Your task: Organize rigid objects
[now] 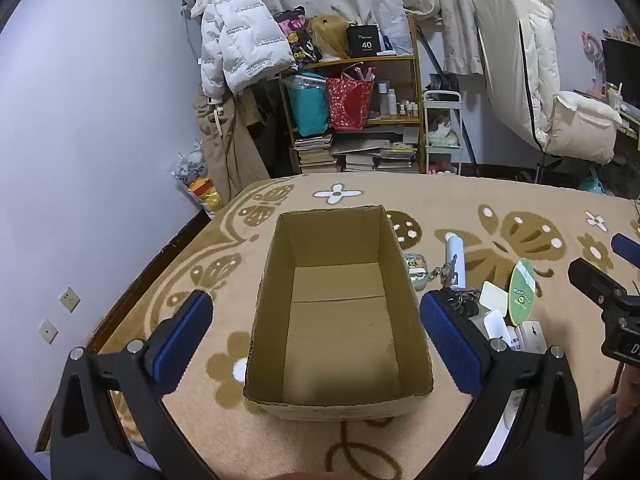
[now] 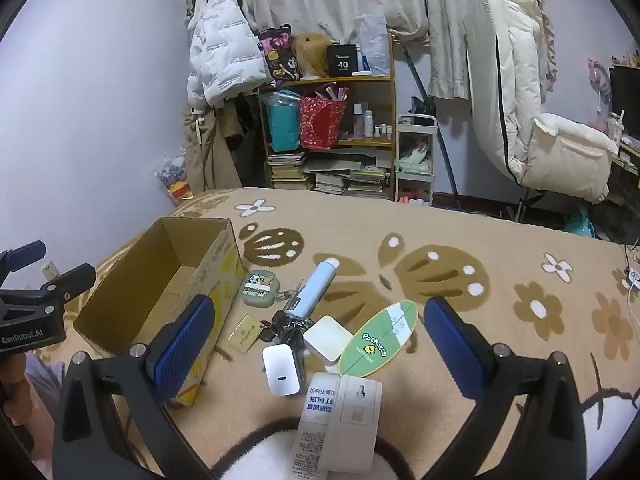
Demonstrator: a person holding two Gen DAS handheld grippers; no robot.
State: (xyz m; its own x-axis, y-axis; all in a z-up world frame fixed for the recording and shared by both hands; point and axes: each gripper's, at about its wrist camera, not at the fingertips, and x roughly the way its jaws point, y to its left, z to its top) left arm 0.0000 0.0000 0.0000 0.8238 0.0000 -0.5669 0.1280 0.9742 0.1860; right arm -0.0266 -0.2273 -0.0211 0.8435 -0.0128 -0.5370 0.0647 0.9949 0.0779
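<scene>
An open cardboard box (image 1: 340, 402) (image 2: 224, 260) stands empty on the patterned blanket. My left gripper (image 1: 316, 334) hangs open over it, one blue pad on each side. To the box's right lies a pile of small things: a white charger (image 2: 281, 368), a white square case (image 2: 328, 337), a green surfboard-shaped card (image 2: 380, 340) (image 1: 522, 292), a pale blue tube (image 2: 318, 286) (image 1: 456, 254), keys (image 2: 286, 326), a tan tag (image 2: 245, 332), a green earbud case (image 2: 259, 288) and a white carton (image 2: 340, 420). My right gripper (image 2: 318, 338) is open above this pile, holding nothing.
The beige blanket (image 2: 480, 320) with brown butterflies covers the bed. A wall runs along the left. Beyond the bed stand a cluttered shelf (image 1: 360, 120), a hanging white jacket (image 1: 236, 36) and a cream padded chair (image 2: 540, 120). The right gripper's body (image 1: 608, 296) shows beside the pile.
</scene>
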